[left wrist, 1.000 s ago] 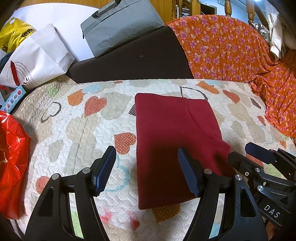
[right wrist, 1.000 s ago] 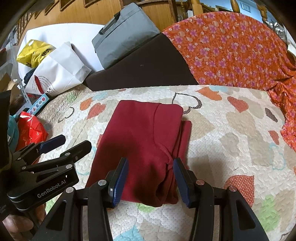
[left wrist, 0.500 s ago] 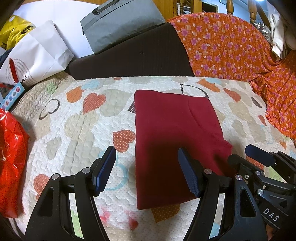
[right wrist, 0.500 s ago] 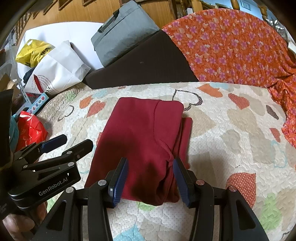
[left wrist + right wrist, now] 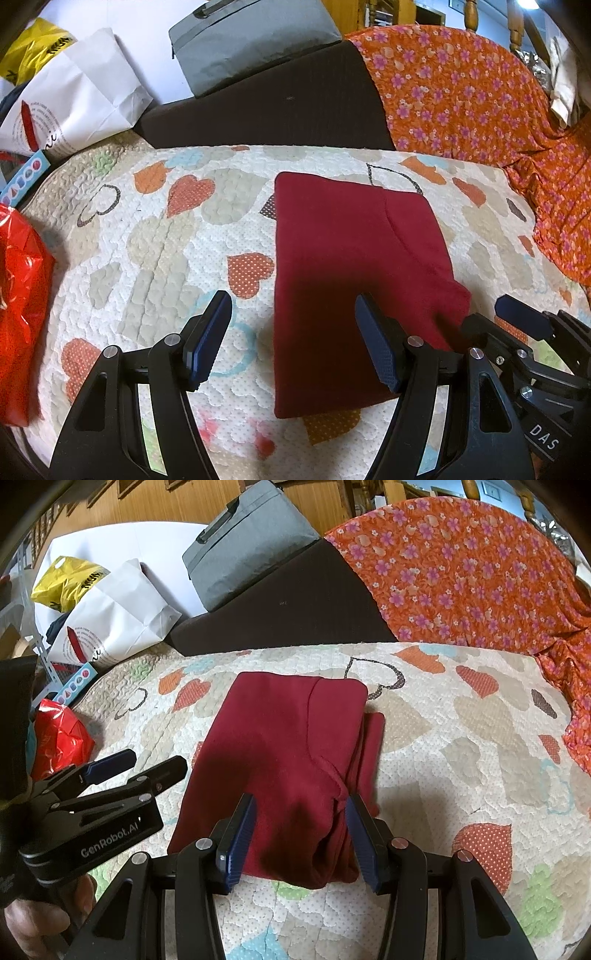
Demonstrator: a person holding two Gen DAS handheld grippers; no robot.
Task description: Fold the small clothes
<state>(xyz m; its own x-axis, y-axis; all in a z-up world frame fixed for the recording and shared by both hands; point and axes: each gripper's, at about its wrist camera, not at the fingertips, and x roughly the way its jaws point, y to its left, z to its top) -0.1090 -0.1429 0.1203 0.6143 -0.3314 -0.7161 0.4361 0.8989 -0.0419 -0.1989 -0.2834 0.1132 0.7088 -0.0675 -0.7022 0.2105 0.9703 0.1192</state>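
Observation:
A dark red garment (image 5: 354, 273) lies folded into a long rectangle on the heart-patterned quilt (image 5: 155, 251). My left gripper (image 5: 293, 341) hovers open over the garment's near left edge, one pad above the quilt and the other above the cloth. In the right wrist view the same garment (image 5: 280, 746) shows a thicker fold along its right side. My right gripper (image 5: 300, 836) stands open just above the near right corner, the bunched fold showing between its fingers. Each gripper appears in the other's view: the right gripper (image 5: 495, 319) and the left gripper (image 5: 147, 766), held by a hand (image 5: 33, 919).
A dark cushion (image 5: 266, 103) with a grey bag (image 5: 251, 40) on it lines the far edge of the quilt. An orange floral cloth (image 5: 461, 96) covers the right. A white paper bag (image 5: 74, 99) and a red plastic bag (image 5: 18, 302) sit at the left.
The left wrist view has drifted slightly. The garment lies as before, and both grippers keep the same opening.

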